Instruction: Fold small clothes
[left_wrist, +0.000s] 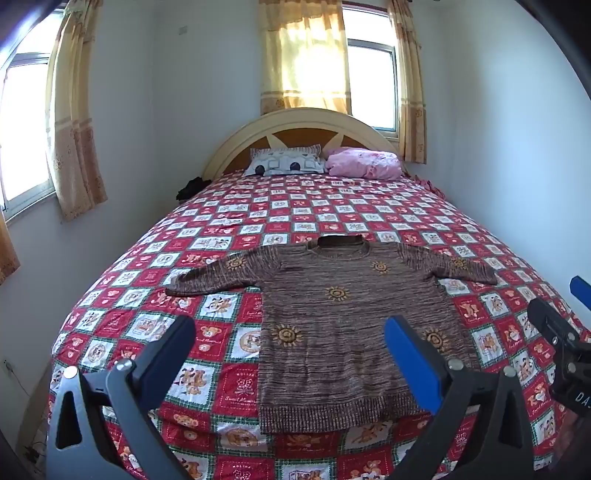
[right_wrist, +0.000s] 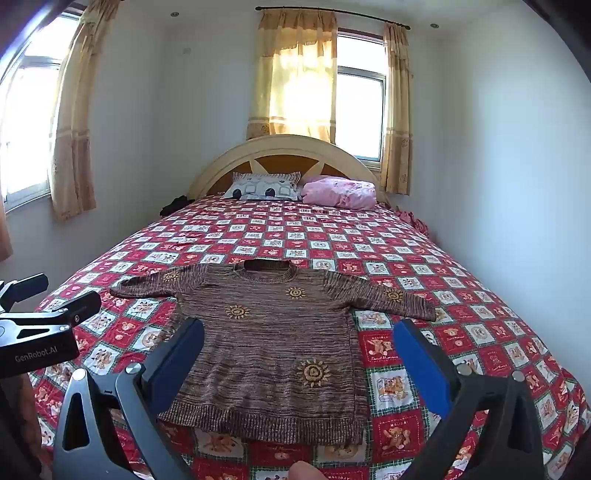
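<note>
A small brown knitted sweater (left_wrist: 332, 317) with yellow sun motifs lies flat on the bed, face up, both sleeves spread out sideways, collar toward the headboard. It also shows in the right wrist view (right_wrist: 273, 343). My left gripper (left_wrist: 290, 332) is open and empty, hovering above the sweater's lower left part. My right gripper (right_wrist: 299, 336) is open and empty, hovering above the sweater's lower body. The right gripper's body shows at the right edge of the left wrist view (left_wrist: 561, 343), and the left gripper's body at the left edge of the right wrist view (right_wrist: 40, 325).
The bed has a red and white checked cover (left_wrist: 221, 236) with bear prints. Two pillows (left_wrist: 284, 162) and a pink bundle (left_wrist: 364, 162) lie by the cream headboard (left_wrist: 299, 122). Walls close in on both sides. A dark item (left_wrist: 192, 186) sits at the bed's far left edge.
</note>
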